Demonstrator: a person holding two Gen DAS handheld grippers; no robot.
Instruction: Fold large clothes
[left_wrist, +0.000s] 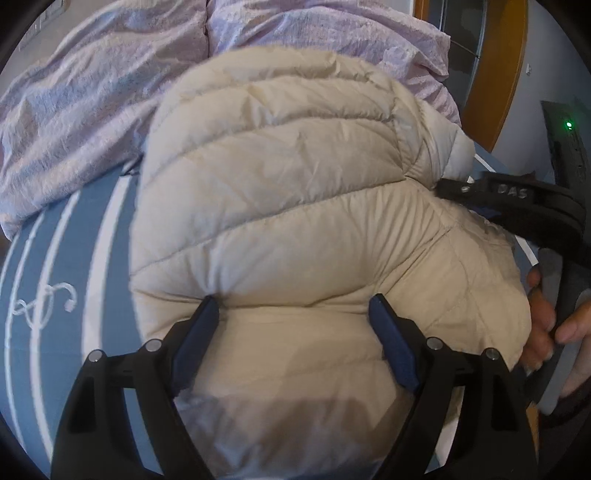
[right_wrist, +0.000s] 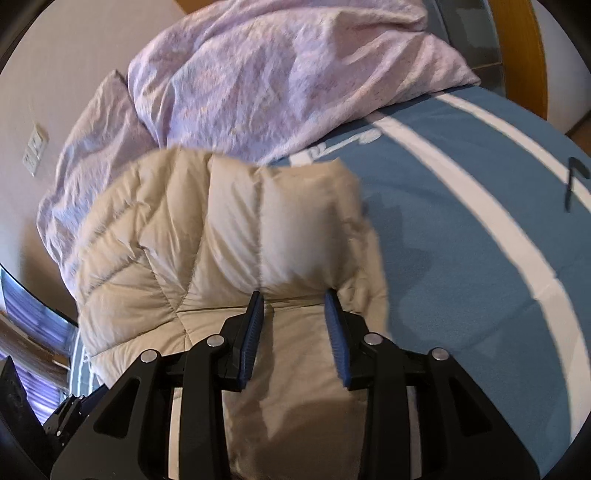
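Left wrist view: cream puffer jacket (left_wrist: 295, 206) heaped on blue striped blanket (left_wrist: 66, 258), lilac duvet (left_wrist: 92, 92) bunched beyond it. Left gripper (left_wrist: 293, 314) spread wide, pads resting against a quilted bulge, not clamping it. Off to the edge, right gripper body marked "DAS" (left_wrist: 511, 192), a hand (left_wrist: 546, 321) on its handle.

Right wrist view: right gripper (right_wrist: 294, 299) half open over jacket hem (right_wrist: 295, 325), fabric lying between the pads but not pinched.

Likely handling: light, soft, springy with down; slick shell, so prone to sliding and puffing back after a fold. Best taken at a stitched seam or hem edge, where filling is thin, not on a fat baffle.

White lettering on blanket (right_wrist: 332, 147) partly covered, unreadable; looping white emblem (left_wrist: 44, 302) also not legible.
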